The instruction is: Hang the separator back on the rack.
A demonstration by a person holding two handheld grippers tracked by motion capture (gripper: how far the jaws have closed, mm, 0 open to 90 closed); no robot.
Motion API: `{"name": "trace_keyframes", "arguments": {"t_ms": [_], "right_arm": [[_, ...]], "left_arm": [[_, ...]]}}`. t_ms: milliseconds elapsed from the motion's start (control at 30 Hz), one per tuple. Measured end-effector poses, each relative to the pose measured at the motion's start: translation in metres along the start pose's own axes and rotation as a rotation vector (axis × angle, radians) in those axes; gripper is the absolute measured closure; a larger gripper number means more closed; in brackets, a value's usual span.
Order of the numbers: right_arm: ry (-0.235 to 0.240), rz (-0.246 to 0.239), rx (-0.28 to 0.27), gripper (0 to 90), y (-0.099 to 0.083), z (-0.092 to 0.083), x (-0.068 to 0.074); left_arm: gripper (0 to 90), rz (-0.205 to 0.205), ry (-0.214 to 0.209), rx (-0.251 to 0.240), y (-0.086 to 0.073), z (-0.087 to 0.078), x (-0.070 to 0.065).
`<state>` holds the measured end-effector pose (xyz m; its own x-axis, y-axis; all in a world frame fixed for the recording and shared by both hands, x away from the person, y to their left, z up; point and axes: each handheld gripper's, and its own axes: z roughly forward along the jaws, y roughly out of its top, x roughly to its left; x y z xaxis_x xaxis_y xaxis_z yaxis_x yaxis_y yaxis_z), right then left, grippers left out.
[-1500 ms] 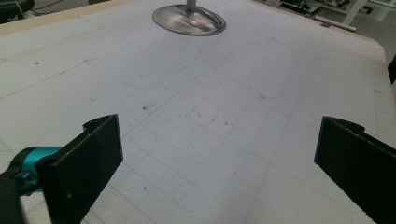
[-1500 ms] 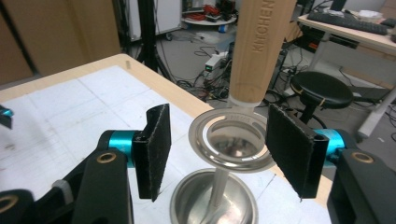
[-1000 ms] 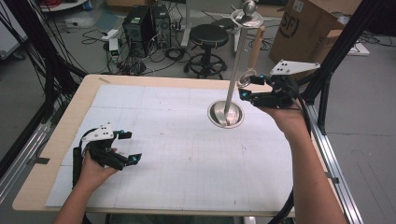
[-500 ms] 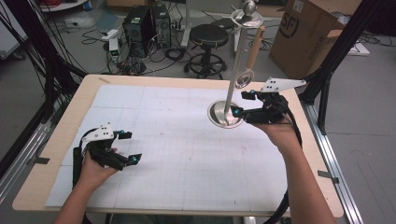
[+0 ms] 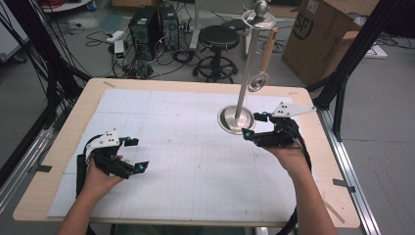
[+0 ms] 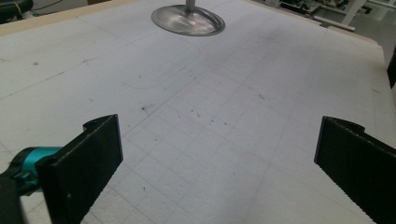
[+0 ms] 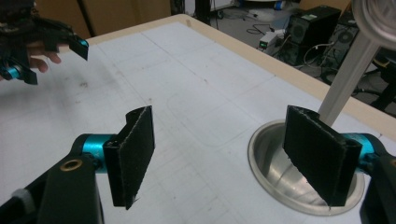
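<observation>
High view: the metal stand [image 5: 238,115], a round dished base with a slim pole rising from it, sits on the white gridded mat toward the far right of the desk [image 5: 58,147]. The right hand-held gripper [image 5: 248,133] is just beside the base on its near-right side, low over the mat; its jaws have just been opening and nothing is between them. The left hand-held gripper [image 5: 139,155] rests well apart from the stand, near the desk's near-left corner, spread wide and empty.

Left gripper view: both black jaws stand far apart over bare mat, with the stand's base [image 6: 187,19] far ahead.

Right gripper view: one jaw hangs over the dish of the base [image 7: 280,175], the other over the mat beside it, and the pole [image 7: 348,74] rises just behind.

The step looks like taking hold of the stand. To do it well, I would centre the pole or rim squarely between the jaws before closing, grip low for steadiness, and keep the tall pole from tipping.
</observation>
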<state>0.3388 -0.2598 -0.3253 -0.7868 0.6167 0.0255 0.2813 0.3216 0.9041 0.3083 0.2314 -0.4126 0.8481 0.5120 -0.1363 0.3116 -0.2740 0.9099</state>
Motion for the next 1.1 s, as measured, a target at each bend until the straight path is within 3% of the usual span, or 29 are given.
{"name": "trace_keyframes", "arguments": {"t_ms": [333,533,1100], "right_arm": [[0.015,0.018,0.008,22.3,-0.029,0.010,0.008],[0.032,0.058,0.010,20.9,-0.047,0.017,0.013],[0.048,0.039,0.072,20.2,-0.073,0.032,0.030]], "left_arm": [[1.6,0.004,-0.002,0.005,0.000,0.001,0.000],[1.6,0.006,-0.003,0.004,0.000,0.001,0.000],[1.6,0.010,-0.007,0.007,0.000,0.002,-0.001]]}}
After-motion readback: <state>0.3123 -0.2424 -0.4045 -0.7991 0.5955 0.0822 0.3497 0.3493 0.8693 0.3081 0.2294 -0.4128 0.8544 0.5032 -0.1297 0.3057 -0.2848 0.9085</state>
